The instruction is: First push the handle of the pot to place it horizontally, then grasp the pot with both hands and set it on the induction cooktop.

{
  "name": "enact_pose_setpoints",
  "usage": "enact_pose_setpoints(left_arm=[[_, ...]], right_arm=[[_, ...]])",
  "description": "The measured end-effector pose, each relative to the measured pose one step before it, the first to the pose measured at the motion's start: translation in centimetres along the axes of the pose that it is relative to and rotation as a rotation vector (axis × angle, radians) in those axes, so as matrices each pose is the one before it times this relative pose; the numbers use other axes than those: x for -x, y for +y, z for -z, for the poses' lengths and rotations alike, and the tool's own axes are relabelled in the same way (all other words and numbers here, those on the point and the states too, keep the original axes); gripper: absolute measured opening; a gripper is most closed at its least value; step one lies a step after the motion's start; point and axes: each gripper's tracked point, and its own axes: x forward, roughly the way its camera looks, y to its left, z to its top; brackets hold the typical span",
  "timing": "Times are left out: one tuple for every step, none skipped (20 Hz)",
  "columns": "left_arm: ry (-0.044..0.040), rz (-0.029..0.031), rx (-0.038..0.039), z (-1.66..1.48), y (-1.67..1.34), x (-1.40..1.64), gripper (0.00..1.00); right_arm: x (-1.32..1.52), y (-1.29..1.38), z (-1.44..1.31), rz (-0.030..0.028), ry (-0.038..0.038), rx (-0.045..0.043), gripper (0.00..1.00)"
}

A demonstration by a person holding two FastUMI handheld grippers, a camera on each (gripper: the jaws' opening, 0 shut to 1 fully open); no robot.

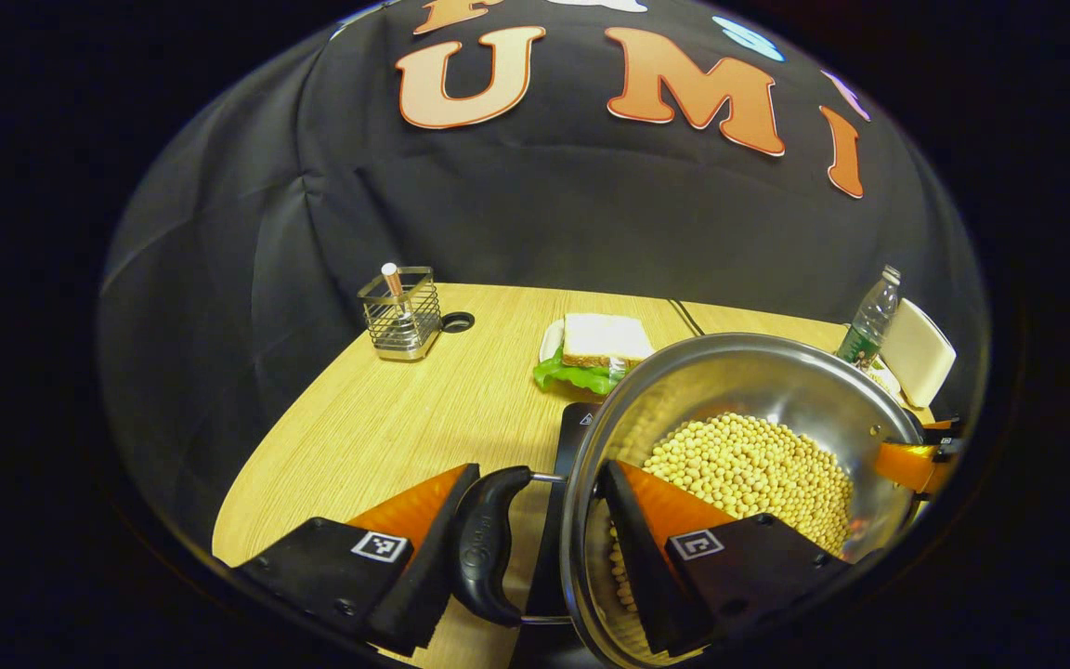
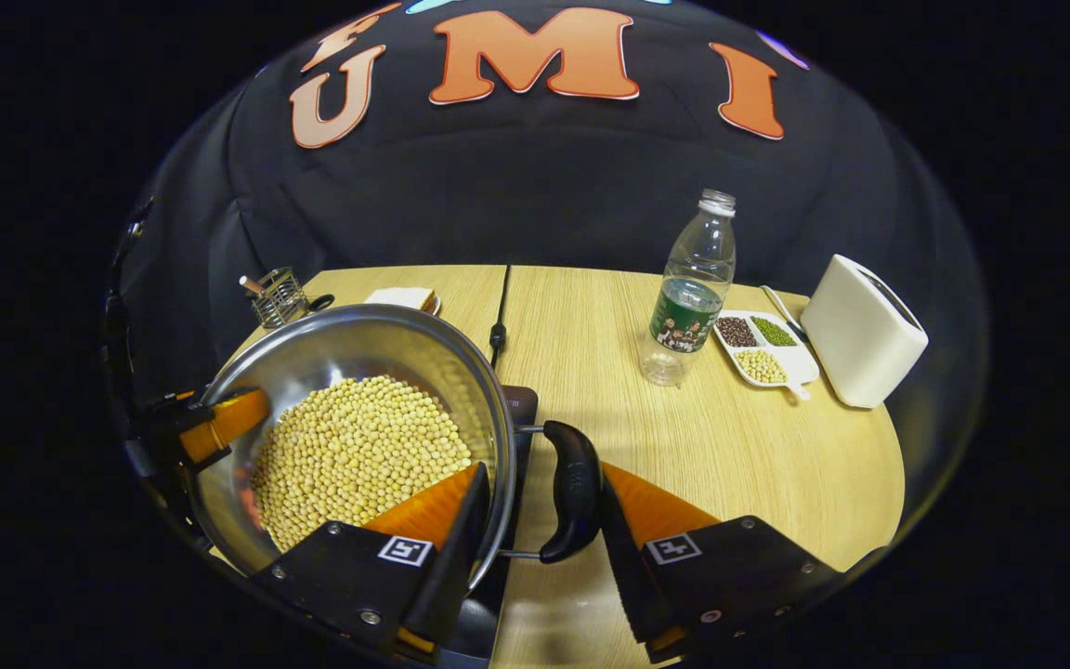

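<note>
Left gripper view: left gripper (image 1: 535,520) straddling rim and black handle (image 1: 489,544) of the steel pot (image 1: 730,372) full of soybeans (image 1: 749,469), one finger inside, one outside against the handle; pot above a dark induction cooktop (image 1: 577,427) on the wooden table (image 1: 386,418); sandwich (image 1: 595,353) and wire holder (image 1: 400,316) behind.

Right gripper view: right gripper (image 2: 540,520) likewise pinching rim and handle (image 2: 574,492); bottle (image 2: 691,293), bean tray (image 2: 763,346), toaster (image 2: 862,330) to the right.

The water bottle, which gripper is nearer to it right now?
Right. The right gripper straddles the pot handle on the side facing the water bottle. The left gripper straddles the opposite handle, with the pot between it and the bottle.
</note>
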Motion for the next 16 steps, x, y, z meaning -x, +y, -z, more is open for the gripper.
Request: enact_pose_setpoints(left_arm=[[-0.03517,-0.00768,-0.00291,-1.007,0.031,0.368,0.88],[-0.04264,-0.02141,-0.00626,-1.285,0.332,0.693,0.87],[-0.05212,-0.02616,-0.00779,-1.597,0.453,0.745,0.88],[-0.0633,-0.02037,-0.00407,-1.922,0.533,0.948,0.88],[-0.05869,-0.00931,0.00199,-2.195,0.287,1.052,0.87],[-0.0541,-0.00478,-0.00149,-2.224,0.084,1.24,0.87],[-0.04744,-0.00272,-0.00126,-1.877,-0.077,1.358,0.87],[-0.0401,0.00597,0.00087,-1.453,-0.394,1.07,0.87],[-0.03929,0.01193,0.0089,-1.655,-0.632,1.339,0.89],[-0.03332,0.0162,0.0147,-1.665,-0.536,1.072,0.94],[-0.02922,0.0161,0.01595,-1.706,-0.377,1.244,0.89],[-0.02978,0.01261,0.01211,-1.691,-0.435,1.063,0.94],[-0.02923,0.0111,0.0086,-1.582,-0.429,0.647,0.93],[-0.03401,0.00402,0.00699,-1.669,-0.187,0.651,0.93],[-0.03138,0.0045,0.00541,-0.803,0.179,-0.04,0.93],[-0.02648,0.00718,0.00223,-0.813,-0.199,0.693,0.93]], right_arm=[[0.453,-0.255,-0.856,0.00462,-0.03481,0.00288,0.7],[0.499,-0.206,-0.727,0.00007,-0.02787,0.00402,0.7],[0.707,-0.324,-0.679,0.00465,-0.02519,0.0065,0.7],[0.721,-0.637,-1.123,0.00708,-0.03318,0.00873,0.68],[0.934,-0.503,-1.149,0.00524,-0.04109,0.00959,0.68],[0.911,-0.531,-1.278,0.00472,-0.04531,0.00761,0.71],[1.022,-0.443,-1.289,0.00141,-0.04339,0.00513,0.71],[1.255,-0.329,-1.161,-0.00275,-0.04309,0.0021,0.72],[1.169,-0.257,-1.388,-0.00602,-0.04411,0.00285,0.72],[1.219,-0.266,-1.387,-0.00574,-0.04452,0.00217,0.74],[1.323,-0.13,-1.324,-0.00921,-0.03957,0.00333,0.75],[1.222,-0.269,-1.412,-0.00769,-0.03865,0.00269,0.76],[1.129,-0.212,-1.347,-0.00575,-0.03881,0.00634,0.76],[1.139,-0.42,-1.314,-0.00158,-0.03668,0.01004,0.78],[1.055,-0.459,-1.339,0.00342,-0.04045,0.01339,0.8],[1.127,-0.62,-1.369,0.00403,-0.04186,0.01422,0.83]])
